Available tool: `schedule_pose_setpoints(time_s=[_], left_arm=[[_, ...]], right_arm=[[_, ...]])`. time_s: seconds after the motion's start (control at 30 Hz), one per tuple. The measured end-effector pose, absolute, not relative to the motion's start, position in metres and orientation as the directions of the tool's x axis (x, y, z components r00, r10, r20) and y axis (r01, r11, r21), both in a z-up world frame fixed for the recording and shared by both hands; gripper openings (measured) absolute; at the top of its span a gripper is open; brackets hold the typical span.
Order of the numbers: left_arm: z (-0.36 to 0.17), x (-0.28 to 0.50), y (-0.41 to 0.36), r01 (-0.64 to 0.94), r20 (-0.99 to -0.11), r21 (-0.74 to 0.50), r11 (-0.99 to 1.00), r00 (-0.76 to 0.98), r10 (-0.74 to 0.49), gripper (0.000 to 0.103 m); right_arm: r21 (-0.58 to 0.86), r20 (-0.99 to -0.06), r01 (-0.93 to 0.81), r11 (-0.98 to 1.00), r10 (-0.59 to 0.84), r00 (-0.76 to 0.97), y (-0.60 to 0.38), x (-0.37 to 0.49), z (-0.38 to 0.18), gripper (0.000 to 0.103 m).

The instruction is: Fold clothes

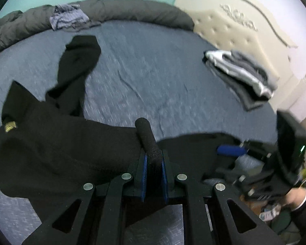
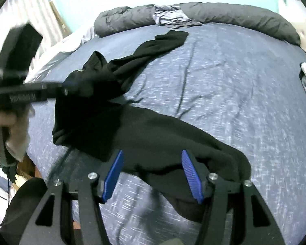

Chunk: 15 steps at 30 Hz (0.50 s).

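So the black garment point(image 1: 57, 143) was lying spread across the near part of the bed point(image 1: 153, 77), one long sleeve stretching away toward the dark grey duvet point(image 1: 132, 10) rolled along the far edge. The left gripper point(image 1: 154, 163) had its fingers clamped on a rolled bit of that black fabric (you could see it poking out between the blue pads). The right gripper point(image 2: 153, 175) was beside the garment's near edge with its fingers wide apart, nothing pinched, the cloth just lying between them. Beyond the garment's sleeve, a crumpled striped garment point(image 1: 69, 17) sat on the duvet. Off to the garment's right, by the cream headboard point(image 1: 244, 26), was a stack of folded clothes point(image 1: 240, 75).
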State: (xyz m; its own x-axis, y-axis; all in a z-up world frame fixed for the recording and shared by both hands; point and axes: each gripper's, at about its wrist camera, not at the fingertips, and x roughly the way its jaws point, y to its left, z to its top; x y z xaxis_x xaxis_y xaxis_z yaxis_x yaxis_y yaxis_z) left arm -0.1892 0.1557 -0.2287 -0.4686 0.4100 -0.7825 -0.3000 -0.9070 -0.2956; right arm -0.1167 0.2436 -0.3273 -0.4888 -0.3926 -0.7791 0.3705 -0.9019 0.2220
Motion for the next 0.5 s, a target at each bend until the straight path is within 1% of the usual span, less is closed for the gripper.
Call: schedule_pose_setpoints(time_s=[0.17,0.27,0.37,0.5], left_arm=[[-0.233,-0.191,0.143,-0.282,-0.788,-0.299,-0.911,-0.466,0.403,0.013],[-0.224,-0.191,0.124,-0.247,-0.767,-0.328,-0.912,-0.494,0.41,0.013],[-0.2,-0.19,0.091,-0.193,-0.716,-0.36,-0.913,-0.57,0.403,0.013],[-0.158,-0.186,0.036,-0.116,-0.644,-0.384,-0.916,-0.677,0.356,0.012]], right_arm=[[0.252,-0.774,0.342,-0.905,-0.4,-0.49,0.244,-0.121,-0.332,0.06],[0.267,-0.771,0.319,-0.909,-0.401,-0.494,0.243,-0.123,-0.333,0.06],[0.255,-0.771,0.318,-0.913,-0.391,-0.503,0.241,-0.124,-0.332,0.06],[0.247,-0.766,0.352,-0.903,-0.405,-0.499,0.238,-0.122,-0.33,0.061]])
